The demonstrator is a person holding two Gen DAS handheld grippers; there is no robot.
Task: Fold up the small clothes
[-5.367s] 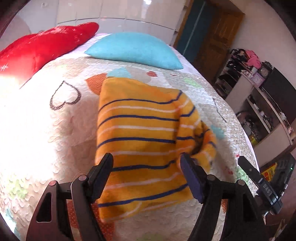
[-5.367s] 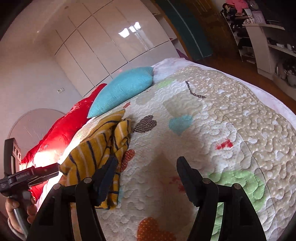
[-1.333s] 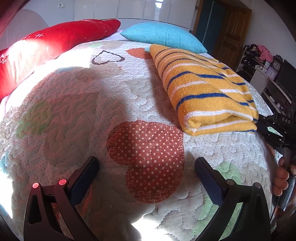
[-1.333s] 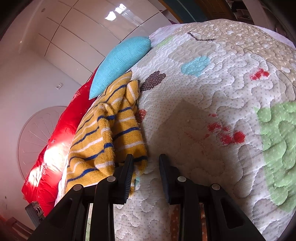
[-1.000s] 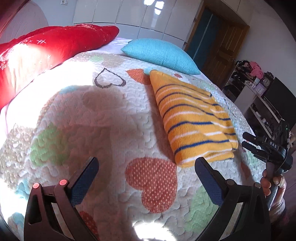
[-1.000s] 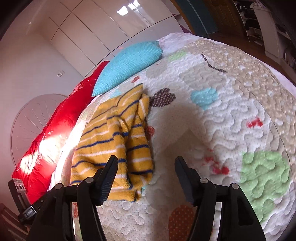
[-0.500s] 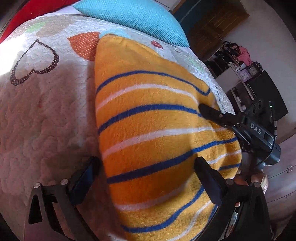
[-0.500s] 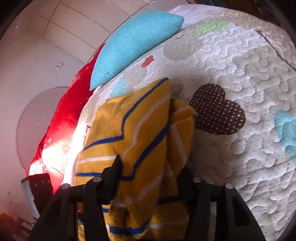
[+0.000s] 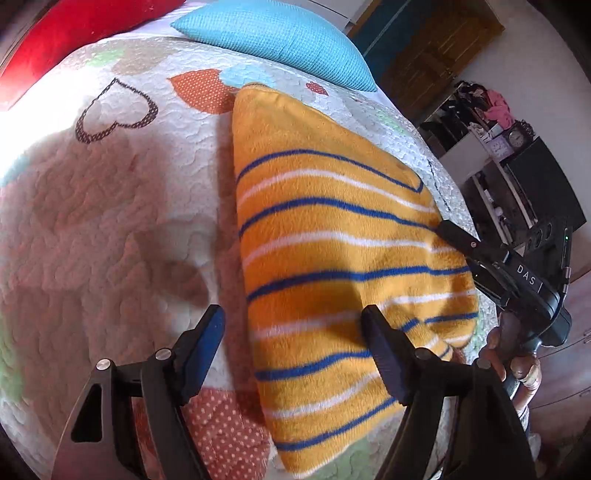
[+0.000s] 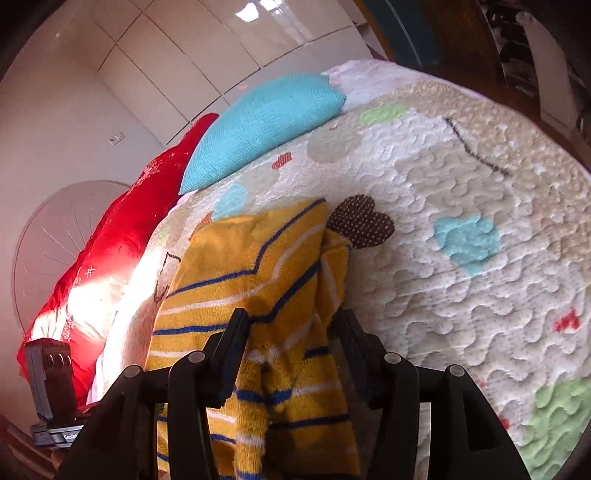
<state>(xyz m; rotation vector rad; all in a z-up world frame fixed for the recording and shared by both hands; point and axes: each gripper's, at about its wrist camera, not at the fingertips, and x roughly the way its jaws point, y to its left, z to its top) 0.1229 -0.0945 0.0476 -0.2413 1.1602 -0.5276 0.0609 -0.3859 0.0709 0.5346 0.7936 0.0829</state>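
A folded yellow garment [image 9: 332, 258] with blue and white stripes lies on the quilted bed. My left gripper [image 9: 291, 343] is open, its fingers straddling the garment's near left edge, just above it. My right gripper [image 10: 291, 332] has its fingers around the garment's right folded edge [image 10: 295, 295], with fabric bunched between them; the jaws stand partly apart. The right gripper also shows in the left wrist view [image 9: 491, 258], lying against the garment's right side.
The heart-patterned quilt [image 9: 110, 221] covers the bed. A turquoise pillow [image 9: 277, 37] and a red pillow [image 9: 74, 26] lie at the head. Shelves and a dark screen [image 9: 535, 184] stand past the bed's right side, with a wooden door [image 9: 436, 44] behind.
The left gripper has narrowed its opening and drawn back a little over the garment's left edge. The right gripper stays on the garment's right edge, fabric between its fingers.
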